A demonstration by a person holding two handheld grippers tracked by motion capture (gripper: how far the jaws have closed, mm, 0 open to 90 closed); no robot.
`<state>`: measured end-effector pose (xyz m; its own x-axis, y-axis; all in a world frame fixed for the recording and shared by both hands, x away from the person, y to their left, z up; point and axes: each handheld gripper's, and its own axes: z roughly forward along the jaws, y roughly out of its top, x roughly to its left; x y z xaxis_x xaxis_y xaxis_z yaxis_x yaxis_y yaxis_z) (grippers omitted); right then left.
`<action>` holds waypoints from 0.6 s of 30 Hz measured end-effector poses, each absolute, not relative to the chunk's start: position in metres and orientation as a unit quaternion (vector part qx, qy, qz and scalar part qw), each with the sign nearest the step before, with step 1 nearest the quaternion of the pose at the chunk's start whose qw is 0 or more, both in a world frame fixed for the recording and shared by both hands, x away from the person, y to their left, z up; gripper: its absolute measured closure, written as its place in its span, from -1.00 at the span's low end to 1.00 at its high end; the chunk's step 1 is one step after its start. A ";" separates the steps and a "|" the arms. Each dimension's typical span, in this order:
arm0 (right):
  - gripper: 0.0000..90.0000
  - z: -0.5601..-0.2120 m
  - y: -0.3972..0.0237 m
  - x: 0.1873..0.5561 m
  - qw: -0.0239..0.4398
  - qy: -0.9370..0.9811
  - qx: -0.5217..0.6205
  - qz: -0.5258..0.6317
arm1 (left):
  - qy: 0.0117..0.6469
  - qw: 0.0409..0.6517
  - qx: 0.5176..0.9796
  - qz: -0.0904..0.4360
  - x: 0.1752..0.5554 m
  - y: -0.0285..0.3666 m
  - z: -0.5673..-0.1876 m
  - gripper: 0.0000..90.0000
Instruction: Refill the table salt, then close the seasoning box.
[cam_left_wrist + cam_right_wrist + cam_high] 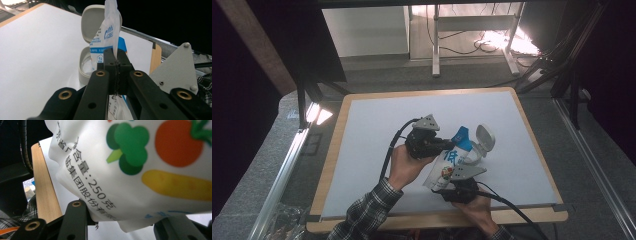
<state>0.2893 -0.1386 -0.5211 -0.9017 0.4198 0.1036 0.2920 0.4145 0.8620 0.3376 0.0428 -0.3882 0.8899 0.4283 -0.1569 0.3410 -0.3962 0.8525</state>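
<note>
A white and blue plastic bag (451,161) with printed vegetables is held tilted above the table, its lower end toward the person. My left gripper (447,145) is shut on the bag's thin side edge (112,30), which stands up between its closed jaws. My right gripper (451,186) is shut on the bag's bottom end (130,177), the bulging bag filling the gap between its jaws. Just beyond the bag a small white round container (477,151) rests on the table with its hinged lid (485,136) standing open; in the left gripper view the container (83,67) sits behind the bag.
The table has a white mat (377,150) and a wooden rim (332,150). A metal rail (282,175) runs along the left side. A desk frame (472,35) and cables stand on the floor beyond the far edge.
</note>
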 end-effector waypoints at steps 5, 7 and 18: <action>0.33 -0.520 -0.139 0.290 0.061 0.838 0.211 0.500 | 0.229 0.498 0.835 0.045 0.338 0.041 -0.388 0.99; 0.33 -0.520 -0.139 0.290 0.059 0.837 0.212 0.502 | 0.229 0.498 0.835 0.045 0.339 0.041 -0.388 0.99; 0.33 -0.519 -0.138 0.290 0.047 0.835 0.212 0.506 | 0.230 0.495 0.837 0.047 0.341 0.038 -0.387 0.99</action>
<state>0.2904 -0.1379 -0.5188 -0.9059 0.4012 0.1359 0.3061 0.3984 0.8646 0.3408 0.0384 -0.3873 0.8899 0.4314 -0.1484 0.3378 -0.4045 0.8499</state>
